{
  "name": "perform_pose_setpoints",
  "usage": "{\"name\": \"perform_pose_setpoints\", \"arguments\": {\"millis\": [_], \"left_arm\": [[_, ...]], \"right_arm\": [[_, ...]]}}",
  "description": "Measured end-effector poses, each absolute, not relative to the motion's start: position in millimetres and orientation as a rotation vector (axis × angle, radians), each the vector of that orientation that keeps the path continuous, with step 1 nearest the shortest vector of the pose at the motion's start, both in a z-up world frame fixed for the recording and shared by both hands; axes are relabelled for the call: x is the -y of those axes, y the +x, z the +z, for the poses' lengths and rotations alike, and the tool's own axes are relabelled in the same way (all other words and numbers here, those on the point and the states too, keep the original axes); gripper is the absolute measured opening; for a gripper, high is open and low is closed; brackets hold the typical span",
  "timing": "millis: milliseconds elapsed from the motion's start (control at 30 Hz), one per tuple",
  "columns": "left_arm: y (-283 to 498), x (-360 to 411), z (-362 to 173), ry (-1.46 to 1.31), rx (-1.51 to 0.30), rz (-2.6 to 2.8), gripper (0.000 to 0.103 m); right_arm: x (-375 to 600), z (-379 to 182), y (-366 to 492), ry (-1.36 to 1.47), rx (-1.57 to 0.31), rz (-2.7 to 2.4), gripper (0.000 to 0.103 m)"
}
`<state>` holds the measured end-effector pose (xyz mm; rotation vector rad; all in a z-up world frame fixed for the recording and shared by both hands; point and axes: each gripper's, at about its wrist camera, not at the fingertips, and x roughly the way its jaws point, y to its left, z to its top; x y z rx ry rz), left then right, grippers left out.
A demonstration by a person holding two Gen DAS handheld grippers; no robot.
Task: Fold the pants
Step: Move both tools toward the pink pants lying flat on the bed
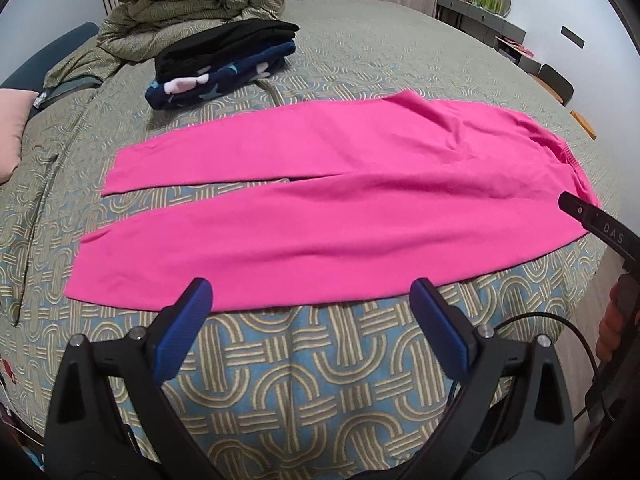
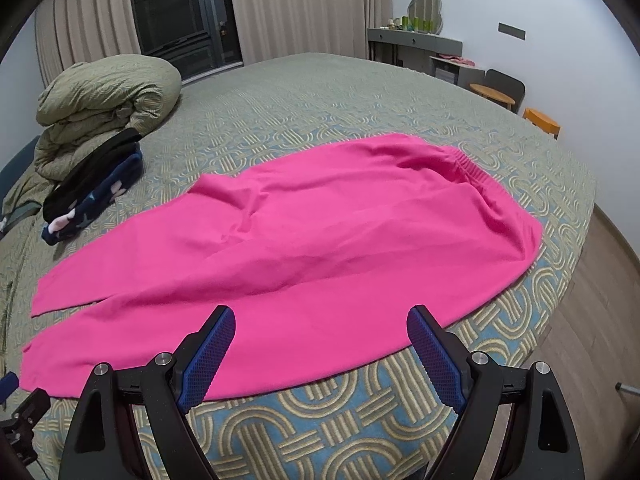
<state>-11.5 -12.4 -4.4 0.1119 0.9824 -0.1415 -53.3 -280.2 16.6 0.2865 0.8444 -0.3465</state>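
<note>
Bright pink pants (image 1: pixel 320 200) lie flat across the patterned bed, legs to the left and elastic waistband (image 2: pixel 476 168) to the right. The two legs lie side by side with a narrow gap at the left. My left gripper (image 1: pixel 312 292) is open and empty, hovering just over the near edge of the closer leg. My right gripper (image 2: pixel 320 320) is open and empty, over the near edge of the pants toward the waist end. Part of the right gripper's body (image 1: pixel 600 228) shows at the right edge of the left wrist view.
A stack of folded dark clothes (image 1: pixel 224 64) sits at the back left of the bed (image 1: pixel 304 360), beside a rolled green quilt (image 1: pixel 192 4). A pink pillow (image 1: pixel 10 136) lies at far left. A grey dresser (image 2: pixel 416 48), chair and orange stools (image 2: pixel 540 120) stand at the right wall.
</note>
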Motion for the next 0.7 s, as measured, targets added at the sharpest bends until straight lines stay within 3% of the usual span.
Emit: {"name": "perform_pose_setpoints", "arguments": {"millis": [700], "left_arm": [[-0.3, -22.8, -6.5, 0.154, -0.986, -0.070, 0.099]], "right_arm": [[298.4, 5.5, -53.8, 0.338, -0.884, -0.373, 0.090]]}}
